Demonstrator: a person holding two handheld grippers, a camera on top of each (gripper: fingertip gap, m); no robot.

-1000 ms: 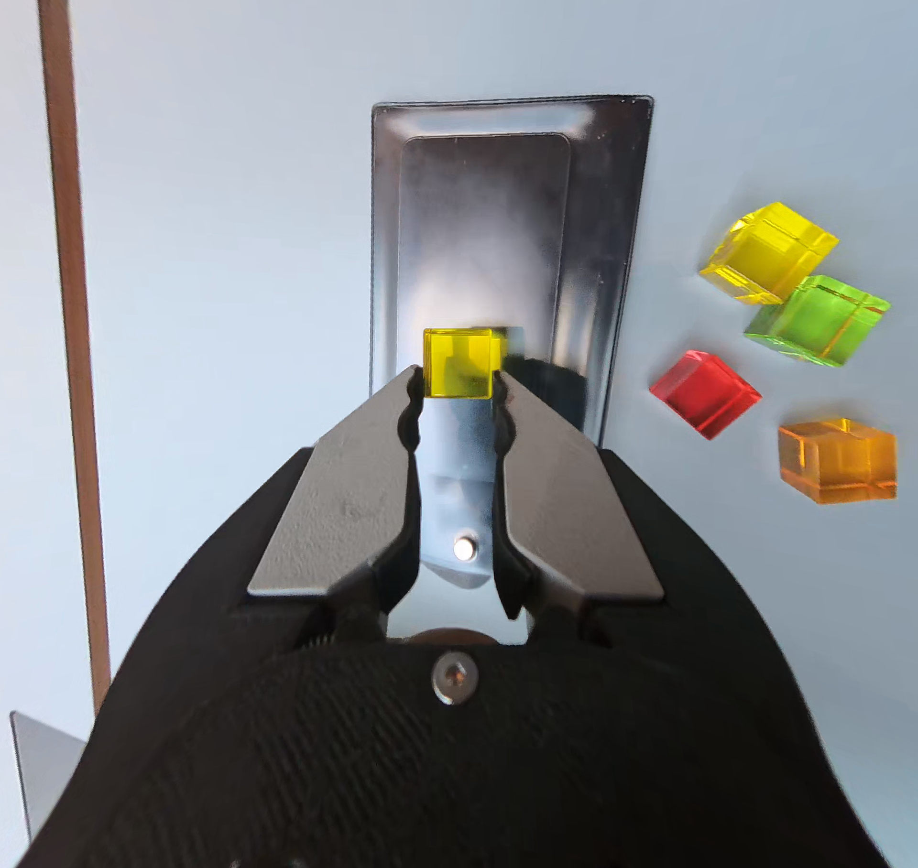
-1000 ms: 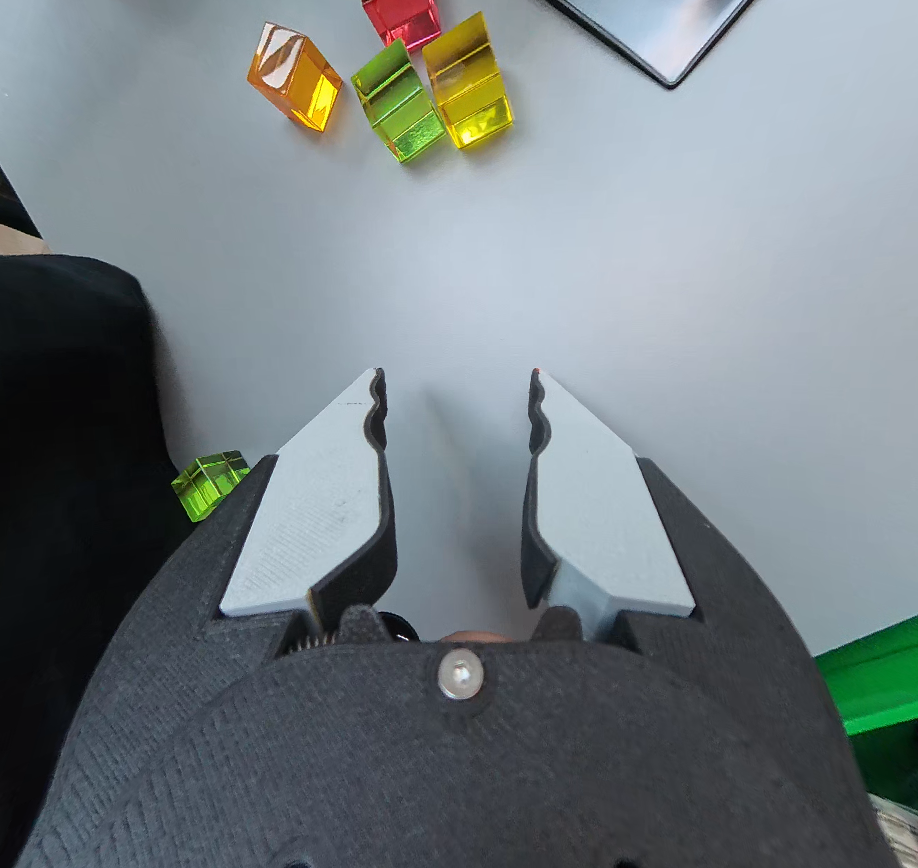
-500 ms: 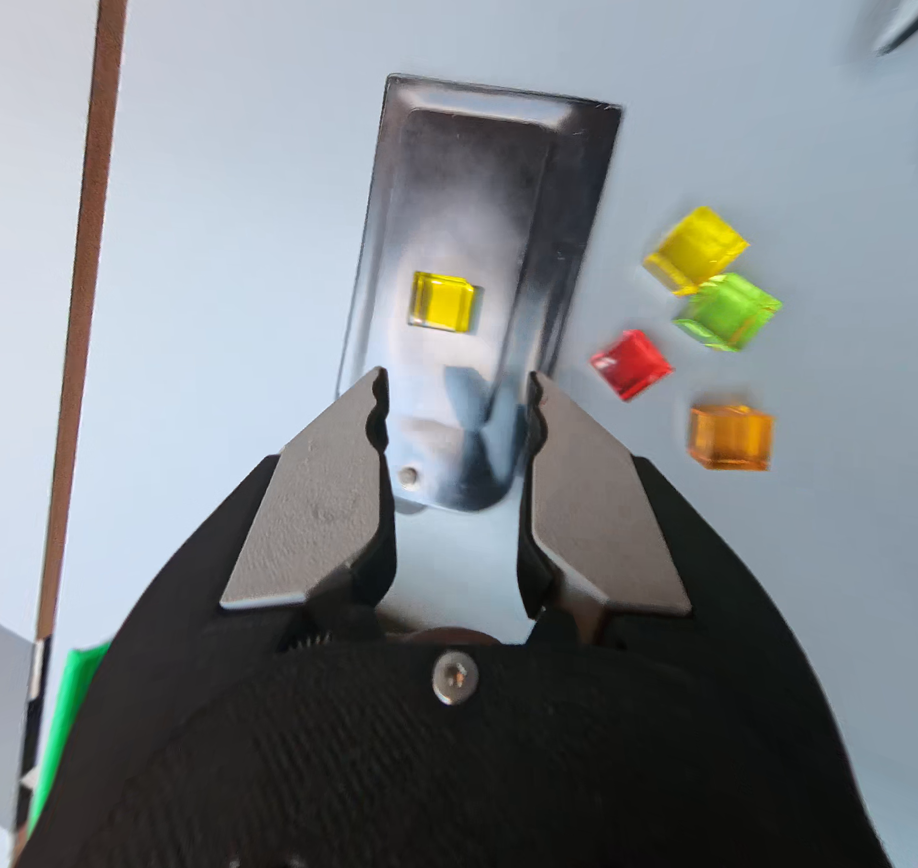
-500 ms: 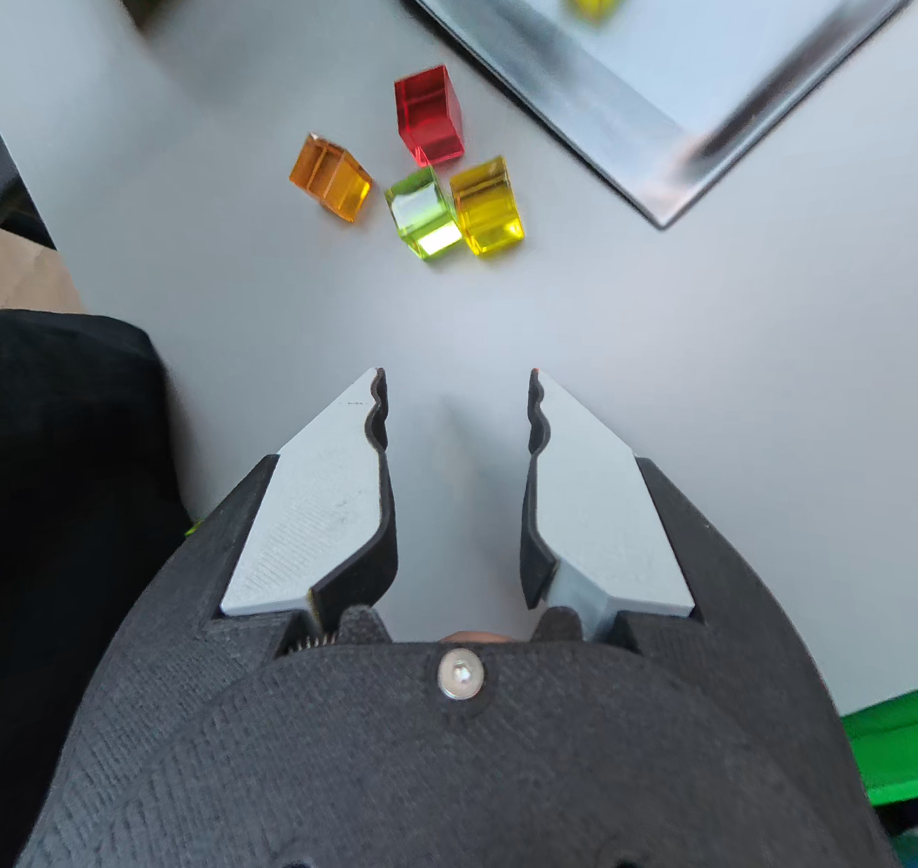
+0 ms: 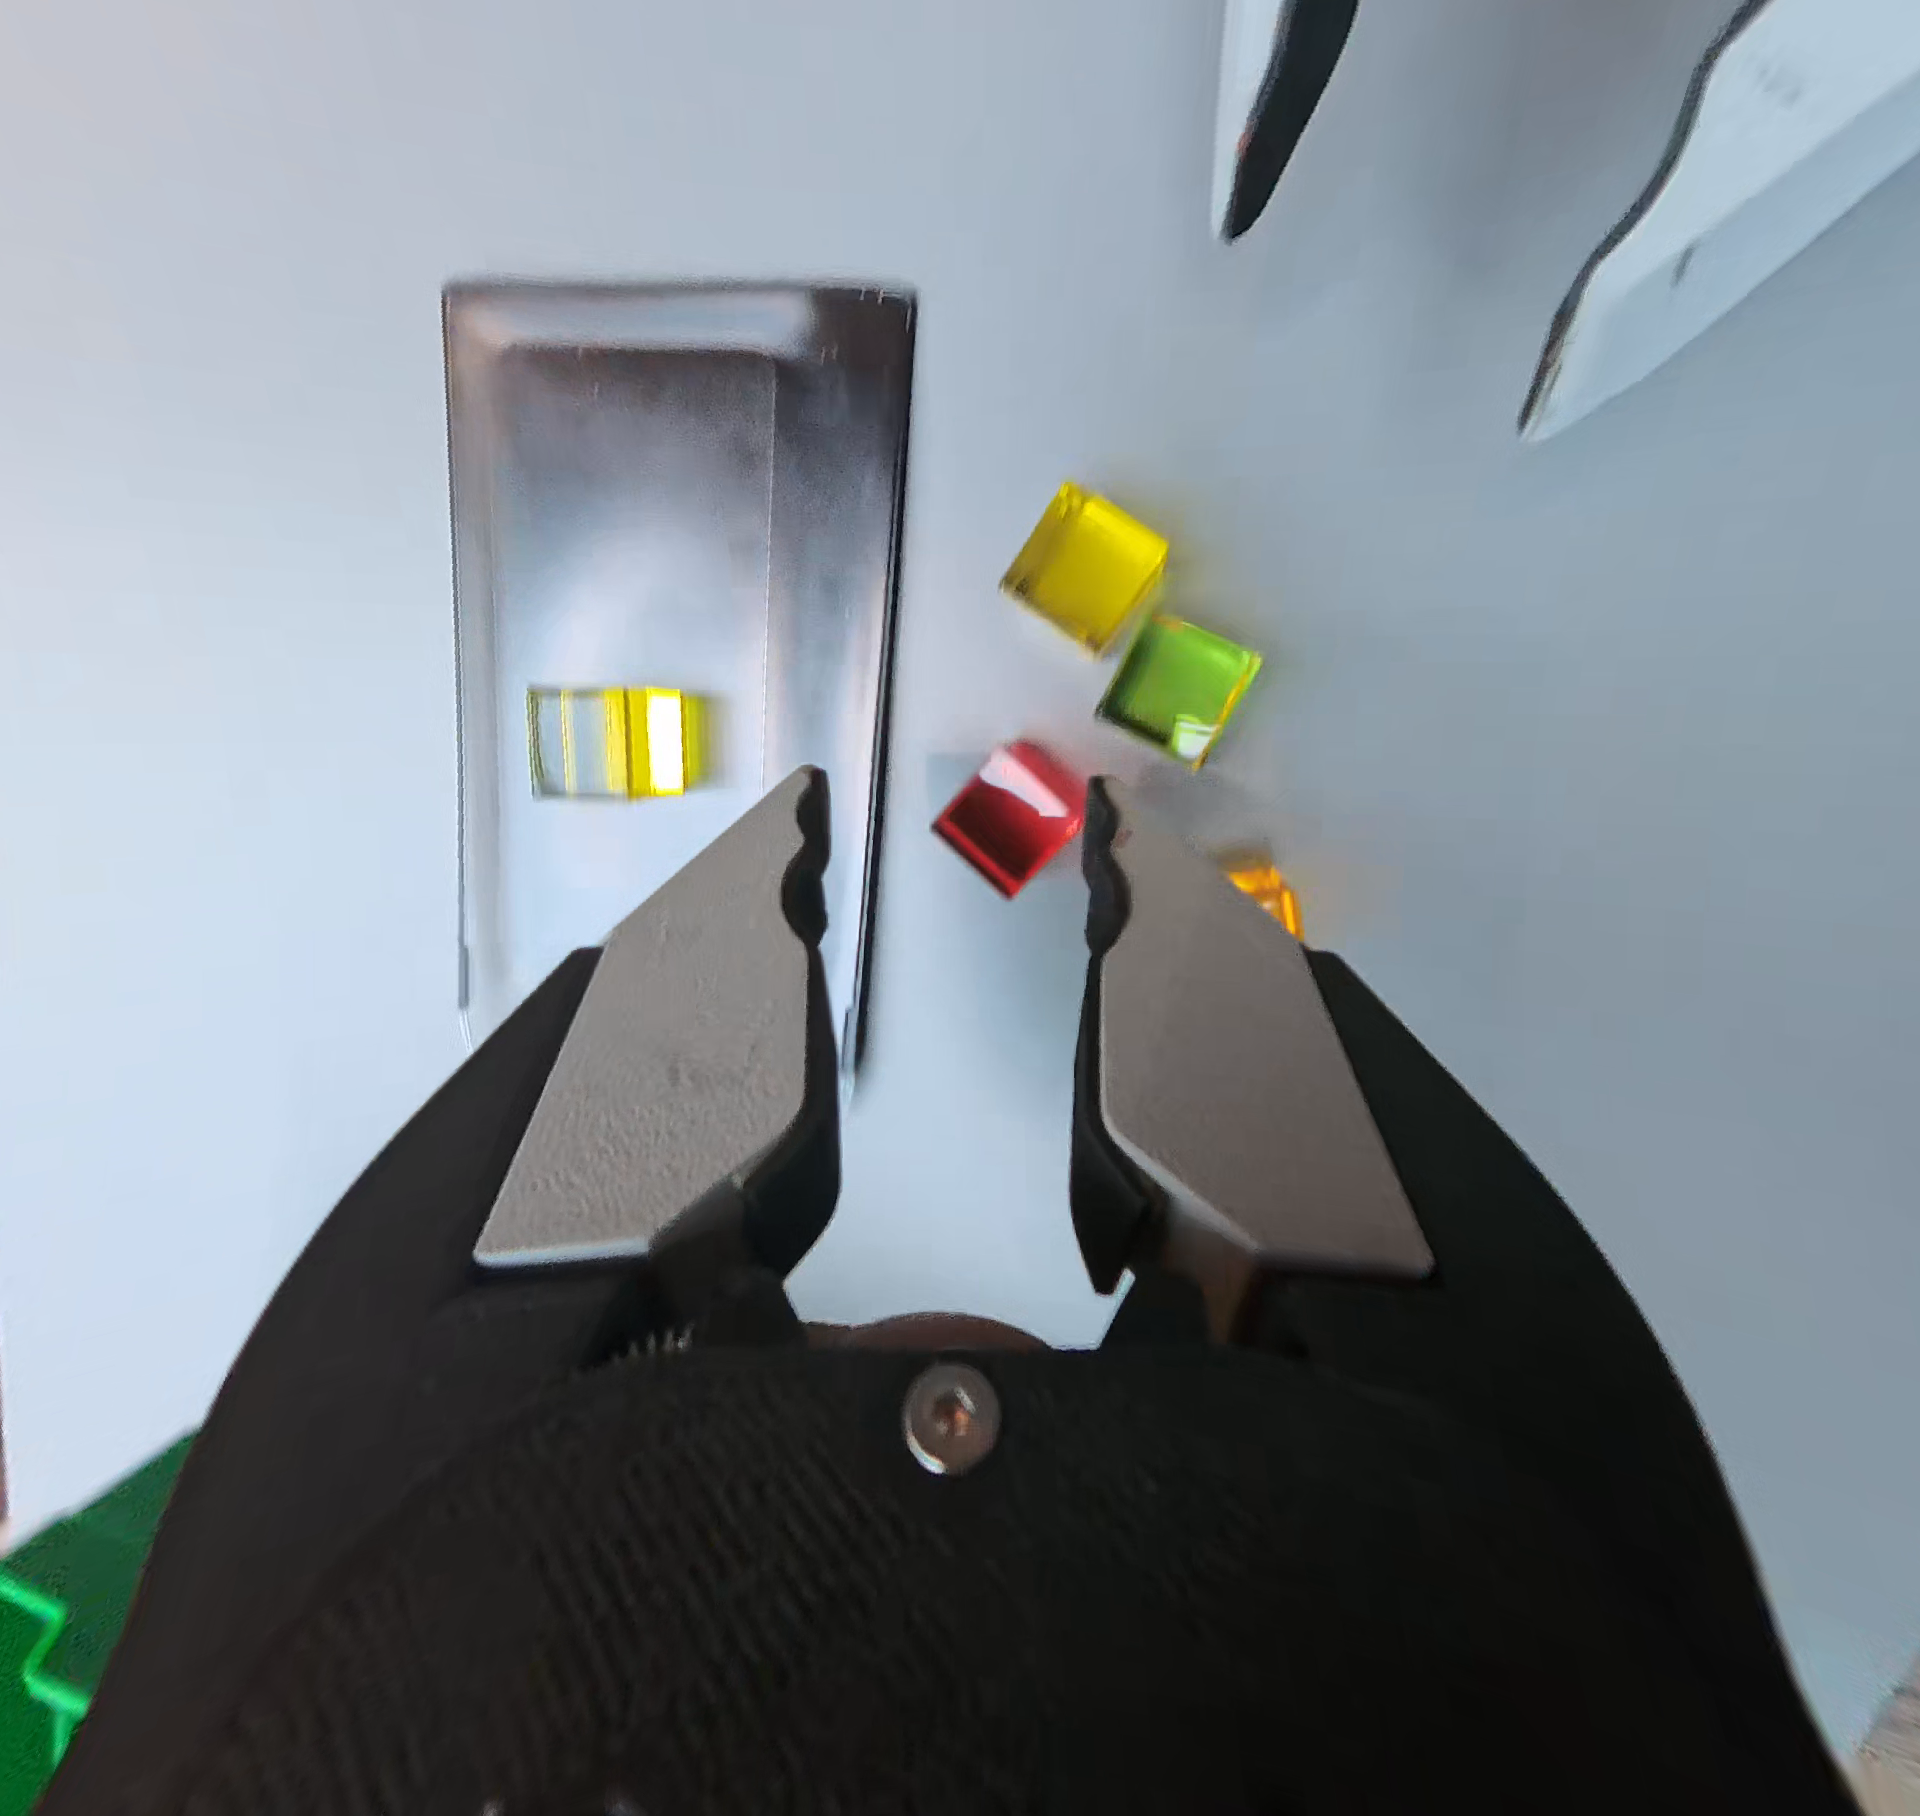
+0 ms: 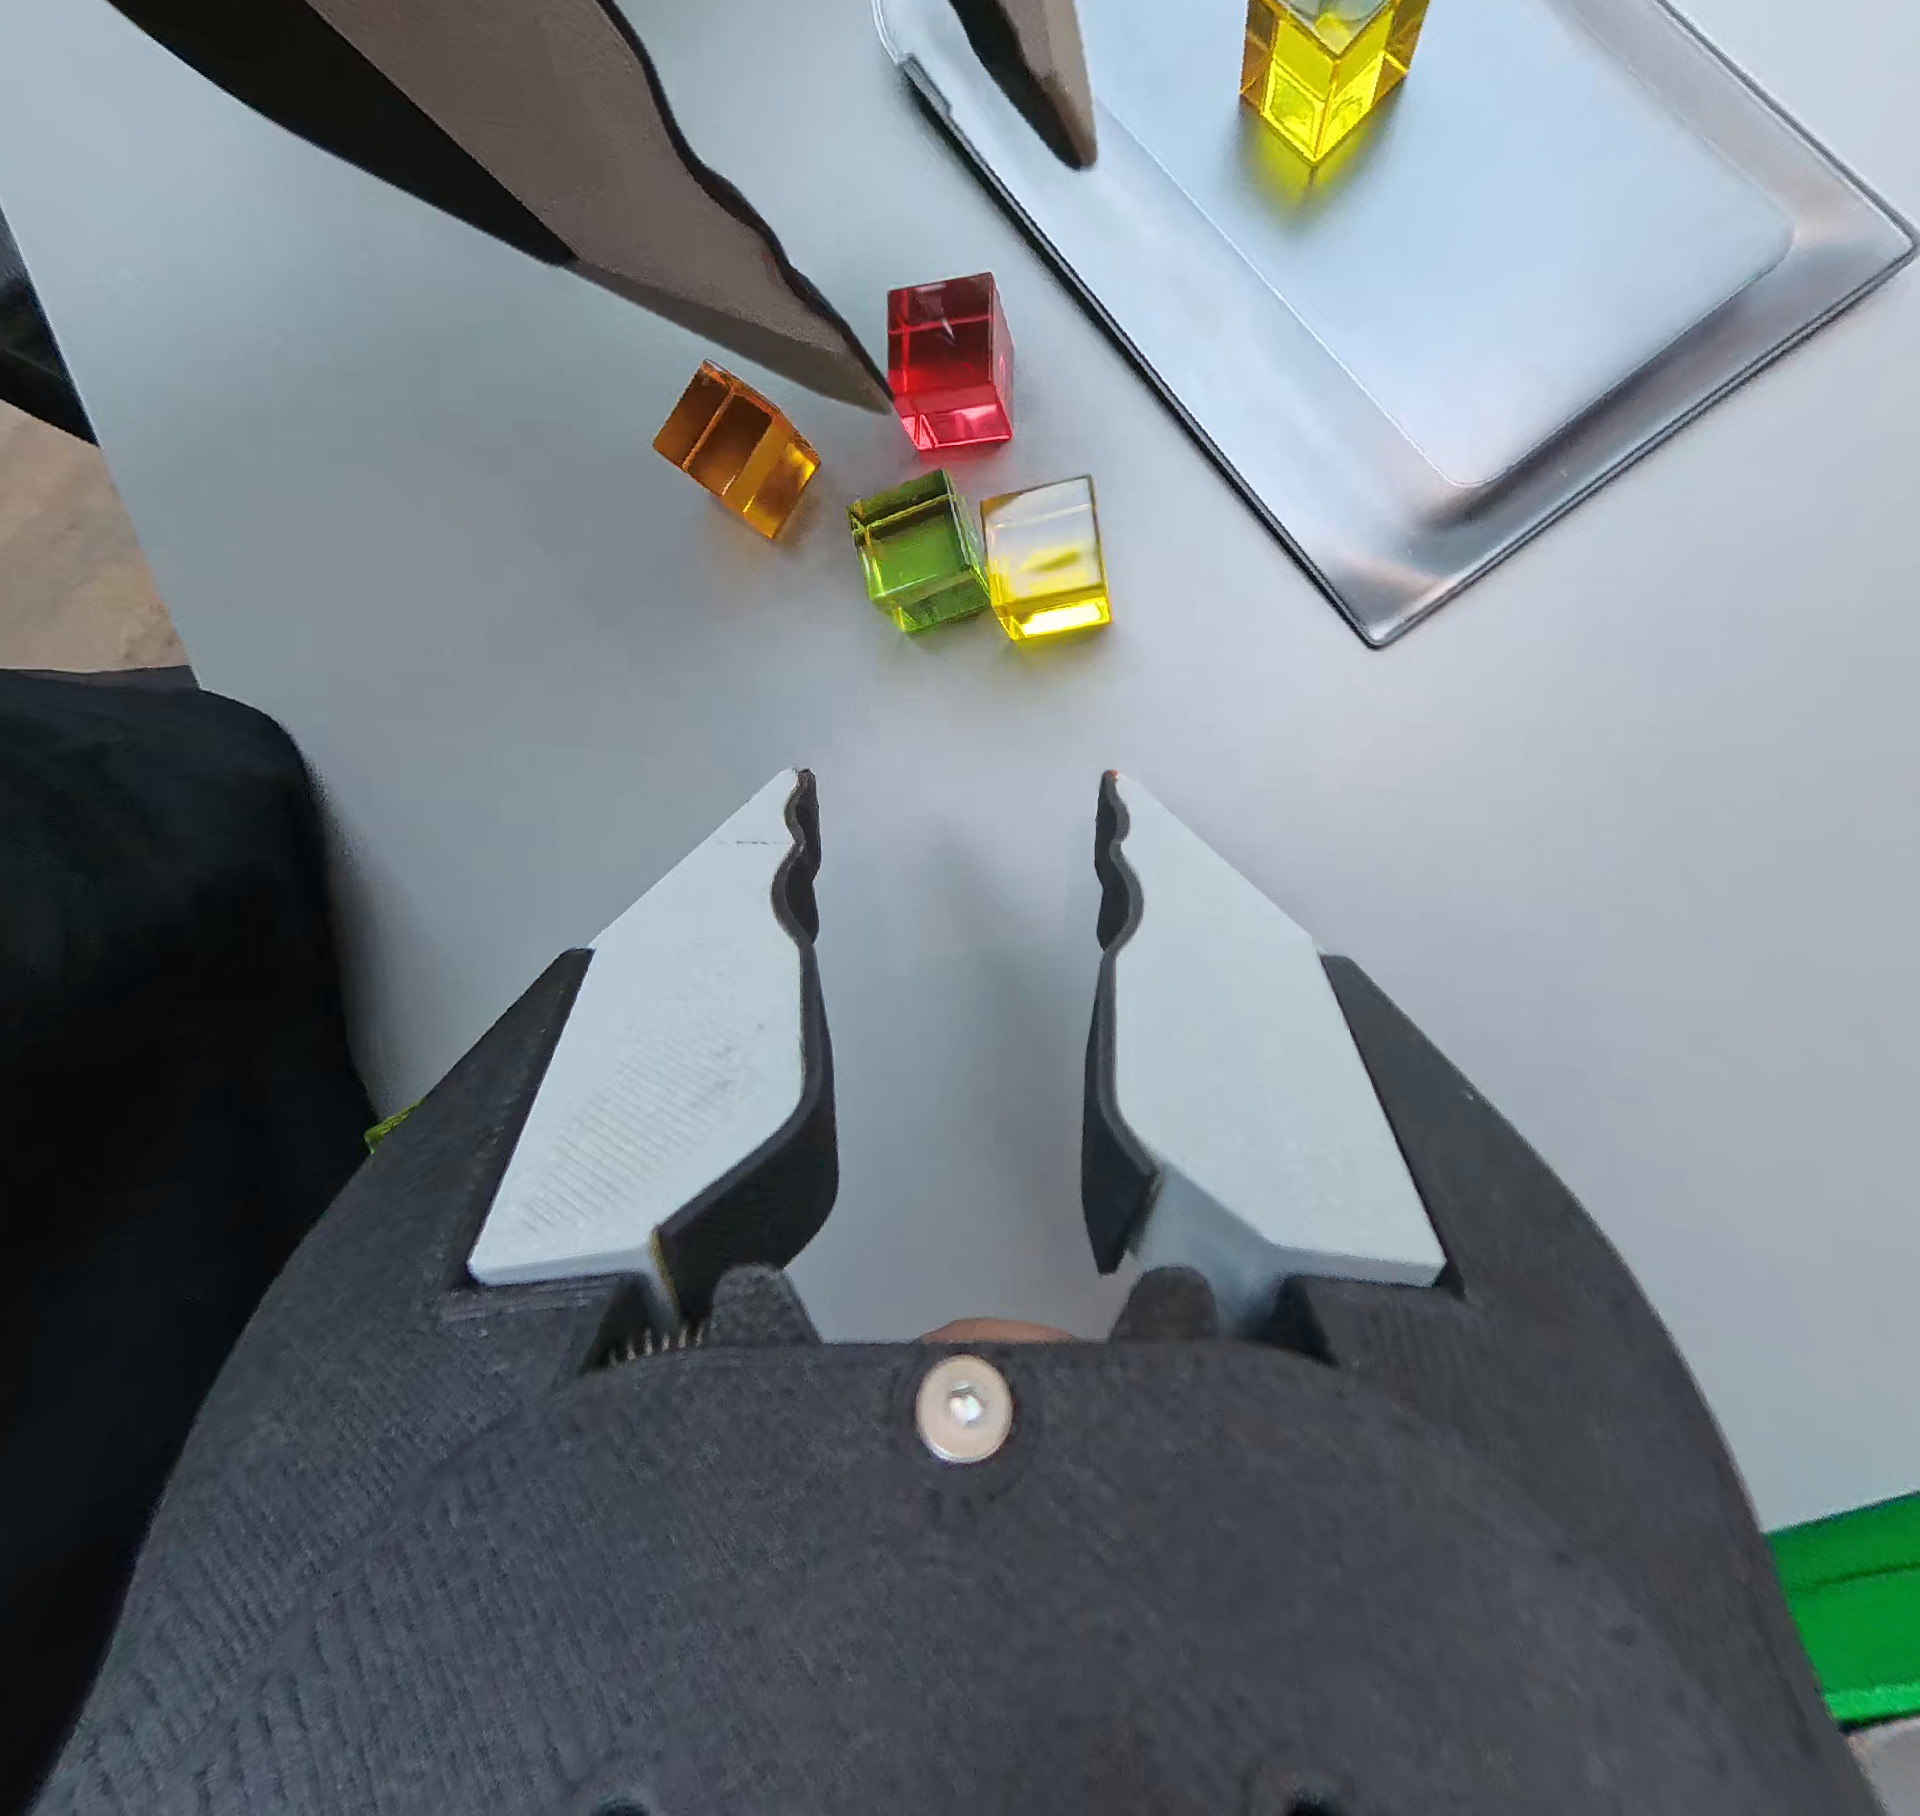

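Observation:
My left gripper (image 5: 951, 790) is open and empty, its tips just above and around a red cube (image 5: 1003, 816) on the grey table. A yellow cube (image 5: 623, 756) stands alone on the metal tray (image 5: 675, 395) to the left. Yellow (image 5: 1086, 561), green (image 5: 1179, 686) and orange (image 5: 1262, 893) cubes lie close by. My right gripper (image 6: 956, 779) is open and empty, hovering short of the cube cluster. In the right wrist view the left gripper (image 6: 979, 283) straddles the red cube (image 6: 951, 364), beside the orange (image 6: 738, 447), green (image 6: 920, 551) and yellow (image 6: 1044, 556) cubes.
The tray (image 6: 1558, 312) with its yellow cube (image 6: 1335, 41) lies at the upper right. A small green cube (image 6: 379, 1132) peeks out beside the right gripper body, next to black cloth (image 6: 135, 935). Green blocks sit at the table edges (image 6: 1849, 1610) (image 5: 42, 1641). The gap from one gripper's tips to the other's is roughly 10 cm.
The left gripper let go of the yellow cube on the tray, opened, drew back and moved right over the red cube. The right gripper stayed open and came nearer the cubes.

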